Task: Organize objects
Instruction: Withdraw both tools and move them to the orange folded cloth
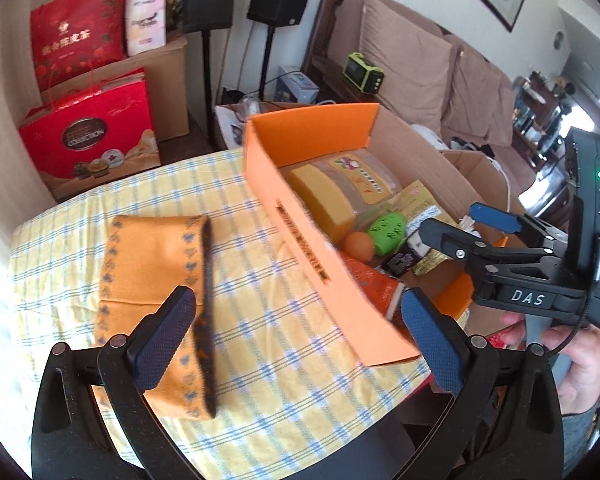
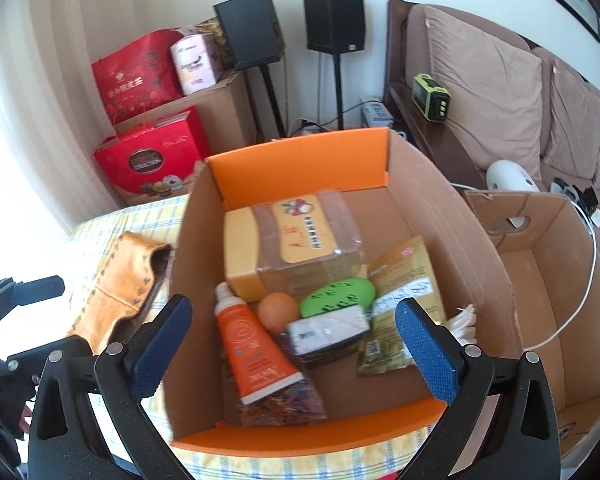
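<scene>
An open cardboard box (image 2: 452,240) with orange flaps (image 1: 312,256) stands on the checked tablecloth. In it lie a yellow-brown packet (image 2: 296,244), an orange tube (image 2: 248,352), an orange ball (image 2: 278,310), a green oval (image 2: 336,296), a small white-black box (image 2: 328,332) and a gold sachet (image 2: 404,296). An orange folded pouch (image 1: 152,280) lies left of the box, also in the right wrist view (image 2: 112,300). My left gripper (image 1: 300,332) is open and empty over the cloth by the pouch. My right gripper (image 2: 292,340) is open and empty above the box; it also shows in the left wrist view (image 1: 456,224).
A second, empty cardboard box (image 2: 540,280) with a white cable stands right of the first. Red gift bags (image 1: 88,132) and a brown carton sit behind the table. Two black speakers (image 2: 332,20) on stands and a brown sofa (image 2: 500,92) are at the back.
</scene>
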Available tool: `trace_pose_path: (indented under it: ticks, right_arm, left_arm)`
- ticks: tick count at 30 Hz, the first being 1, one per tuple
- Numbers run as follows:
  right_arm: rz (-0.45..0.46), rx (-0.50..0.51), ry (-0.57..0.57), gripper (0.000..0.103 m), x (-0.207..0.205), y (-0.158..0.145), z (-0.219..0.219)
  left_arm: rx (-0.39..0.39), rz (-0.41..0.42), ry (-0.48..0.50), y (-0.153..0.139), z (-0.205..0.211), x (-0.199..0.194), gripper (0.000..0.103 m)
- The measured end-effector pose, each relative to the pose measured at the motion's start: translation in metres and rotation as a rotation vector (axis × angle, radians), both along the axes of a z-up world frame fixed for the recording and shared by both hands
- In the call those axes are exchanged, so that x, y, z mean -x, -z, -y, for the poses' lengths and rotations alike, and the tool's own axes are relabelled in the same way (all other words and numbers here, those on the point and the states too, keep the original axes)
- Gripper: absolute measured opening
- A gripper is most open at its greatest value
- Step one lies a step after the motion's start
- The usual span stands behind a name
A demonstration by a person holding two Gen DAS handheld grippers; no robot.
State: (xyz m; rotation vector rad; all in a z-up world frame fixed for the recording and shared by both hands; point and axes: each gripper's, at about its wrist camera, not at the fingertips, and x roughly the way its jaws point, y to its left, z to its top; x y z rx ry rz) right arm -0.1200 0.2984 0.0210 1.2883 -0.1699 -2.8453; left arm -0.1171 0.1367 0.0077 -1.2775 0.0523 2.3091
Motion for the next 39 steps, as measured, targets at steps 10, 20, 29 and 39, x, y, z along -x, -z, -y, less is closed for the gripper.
trace_pose_path:
  ticks: [10, 20, 29, 39]
  right_arm:
    - [-0.015, -0.017, -0.111, 0.103, 0.011, -0.009, 0.054]
    - [0.005, -0.019, -0.221, 0.103, 0.023, -0.005, 0.116]
    - [0.041, -0.011, -0.299, 0.102, 0.03, 0.009, 0.163]
    - [0.072, -0.005, -0.318, 0.102, 0.036, 0.029, 0.191]
  left_arm:
    - [0.03, 0.015, -0.174, 0.017, 0.093, 0.003, 0.103]
    - [0.025, 0.071, -0.276, 0.047, 0.159, 0.001, 0.103]
    - [0.017, 0.101, -0.311, 0.064, 0.188, -0.003, 0.102]
    - [0.005, 0.115, -0.32, 0.074, 0.198, -0.002, 0.102]
